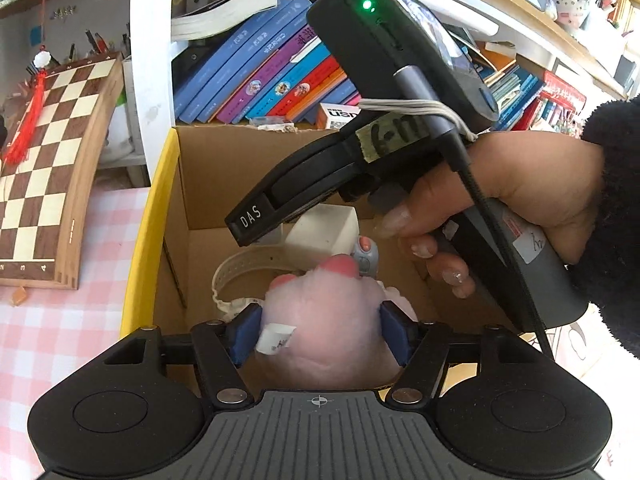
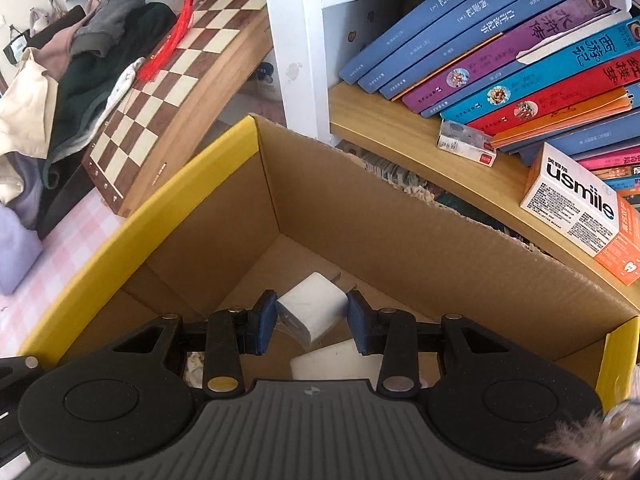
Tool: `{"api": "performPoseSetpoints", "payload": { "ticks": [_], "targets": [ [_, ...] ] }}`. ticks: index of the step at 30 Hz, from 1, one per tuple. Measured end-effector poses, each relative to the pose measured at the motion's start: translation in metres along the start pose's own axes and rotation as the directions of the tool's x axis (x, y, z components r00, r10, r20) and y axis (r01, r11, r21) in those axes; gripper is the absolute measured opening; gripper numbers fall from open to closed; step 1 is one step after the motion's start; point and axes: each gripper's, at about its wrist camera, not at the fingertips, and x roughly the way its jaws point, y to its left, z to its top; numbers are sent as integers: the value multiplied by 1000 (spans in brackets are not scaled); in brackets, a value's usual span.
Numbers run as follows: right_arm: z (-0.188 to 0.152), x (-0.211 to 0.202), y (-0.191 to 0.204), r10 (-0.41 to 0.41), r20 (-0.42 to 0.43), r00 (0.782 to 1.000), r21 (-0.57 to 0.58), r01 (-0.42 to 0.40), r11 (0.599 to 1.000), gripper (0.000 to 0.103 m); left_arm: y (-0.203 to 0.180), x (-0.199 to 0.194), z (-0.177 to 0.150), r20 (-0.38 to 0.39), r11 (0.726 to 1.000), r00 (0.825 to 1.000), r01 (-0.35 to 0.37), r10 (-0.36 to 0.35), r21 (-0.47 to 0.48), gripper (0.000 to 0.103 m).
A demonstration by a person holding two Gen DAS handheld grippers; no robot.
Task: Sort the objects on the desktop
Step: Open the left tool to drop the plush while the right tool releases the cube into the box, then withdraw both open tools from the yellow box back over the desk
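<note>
Over the cardboard box [image 2: 400, 216], the left gripper [image 1: 320, 330] clamps a pink plush toy [image 1: 328, 320]; the right gripper [image 2: 312, 322] pinches a white charger [image 2: 310, 310]. A "usmile" carton [image 2: 580, 208] sits shelved; "DAS" marks the right gripper's body.

Both wrist cameras look down, close, into the cardboard box [image 1: 208, 184].

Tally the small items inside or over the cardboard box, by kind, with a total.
Pink plush toy, held in the left gripper: 1
White charger plug, held in the right gripper: 1
White block: 1
White strap: 1
Grey clicker: 1
Total: 5
</note>
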Motion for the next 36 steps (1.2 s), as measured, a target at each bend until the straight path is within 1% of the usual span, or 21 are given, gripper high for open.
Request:
{"api": "performPoseSetpoints", "payload": {
  "ticks": [3, 4, 6, 7, 10, 16, 22, 26, 30, 36],
  "targets": [
    [0, 1, 0, 2, 4, 1000, 4, -2, 1000, 37, -3, -3, 1, 3, 1000, 1000, -14, 14, 15, 66],
    [1, -1, -1, 6, 14, 1000, 6, -7, 1000, 43, -4, -4, 2, 10, 999, 1000, -23, 23, 27, 67],
    [1, -6, -1, 17, 36, 999, 9, -18, 1000, 49, -7, -9, 2, 27, 998, 999, -41, 40, 47, 70],
    [1, -8, -1, 20, 44, 999, 10, -20, 1000, 52, -8, -12, 3, 38, 997, 998, -49, 47, 52, 74],
    [2, -15, -1, 22, 56, 998, 14, -23, 1000, 57, -9, -21, 4, 69, 996, 995, -73, 68, 60, 77],
    [1, -35, 0, 17, 79, 997, 41, -20, 999, 59, -7, -38, 5, 114, 991, 987, -123, 116, 61, 80],
    [-5, -69, 7, -1, 134, 991, 50, -6, 999, 64, -8, -63, 2, 178, 985, 973, -159, 145, 63, 81],
    [-13, -98, 13, -36, 186, 982, 67, 24, 997, 65, -8, -84, -4, 216, 984, 965, -166, 147, 71, 82],
    [-25, -126, 16, -74, 235, 969, 120, 47, 992, 65, -7, -105, -10, 252, 982, 956, -172, 148, 77, 85],
    [-46, -164, 30, -117, 282, 952, 149, 77, 986, 65, -6, -137, -19, 305, 980, 941, -181, 147, 87, 85]
  ]
}}
